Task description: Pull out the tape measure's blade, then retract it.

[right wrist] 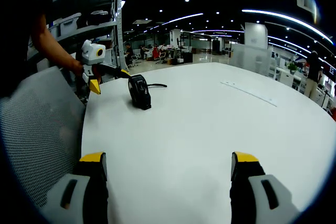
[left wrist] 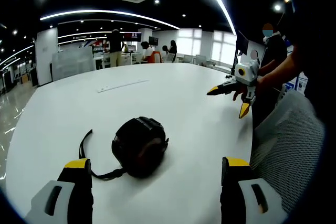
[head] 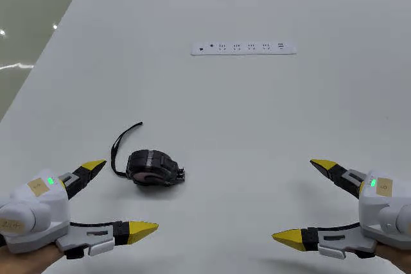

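Observation:
A black tape measure [head: 153, 168] lies on the white table [head: 257, 126], its black wrist strap [head: 121, 145] looping off to the left; no blade is out. My left gripper [head: 119, 197] hovers open just left of and nearer than it, with nothing between its yellow fingertips. In the left gripper view the tape measure [left wrist: 139, 145] sits straight ahead, a little beyond the open left gripper [left wrist: 156, 167]. My right gripper [head: 314, 202] stands open at the lower right, well apart from the tape. The right gripper view shows the tape measure [right wrist: 139, 92] far off to the left, beside the left gripper [right wrist: 105, 77].
A white power strip [head: 244, 48] lies flat at the far middle of the table. The table's left edge runs beside a glossy green floor [head: 26, 17]. A mesh chair back [right wrist: 37, 135] stands near the table's front edge. People stand in the far background.

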Available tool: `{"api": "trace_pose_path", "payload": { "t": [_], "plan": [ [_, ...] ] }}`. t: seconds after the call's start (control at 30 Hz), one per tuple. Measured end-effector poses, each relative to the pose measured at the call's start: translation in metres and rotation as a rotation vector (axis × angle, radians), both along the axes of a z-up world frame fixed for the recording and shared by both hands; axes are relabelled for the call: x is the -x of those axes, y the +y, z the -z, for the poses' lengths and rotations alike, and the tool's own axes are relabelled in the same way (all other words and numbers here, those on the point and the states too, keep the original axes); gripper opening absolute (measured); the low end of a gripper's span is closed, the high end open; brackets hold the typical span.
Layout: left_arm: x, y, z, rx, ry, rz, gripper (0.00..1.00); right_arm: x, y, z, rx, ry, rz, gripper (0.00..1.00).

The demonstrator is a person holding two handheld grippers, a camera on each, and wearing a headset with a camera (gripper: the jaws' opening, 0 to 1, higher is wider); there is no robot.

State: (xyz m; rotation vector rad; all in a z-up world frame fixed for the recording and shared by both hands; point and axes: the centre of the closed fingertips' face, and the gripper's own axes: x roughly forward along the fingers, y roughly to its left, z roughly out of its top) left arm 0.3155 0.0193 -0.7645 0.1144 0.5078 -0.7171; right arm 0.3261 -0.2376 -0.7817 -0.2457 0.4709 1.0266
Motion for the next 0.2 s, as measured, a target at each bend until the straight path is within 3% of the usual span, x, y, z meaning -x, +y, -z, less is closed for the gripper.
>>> {"api": "trace_pose_path", "payload": {
  "t": [0.2],
  "plan": [
    [0.0002,-0.0014,0.0003,-0.002,0.003,0.011,1.0,-0.0004,-0.0013,-0.0003,0.001,-0.002,0.003,1.0]
  ]
}}
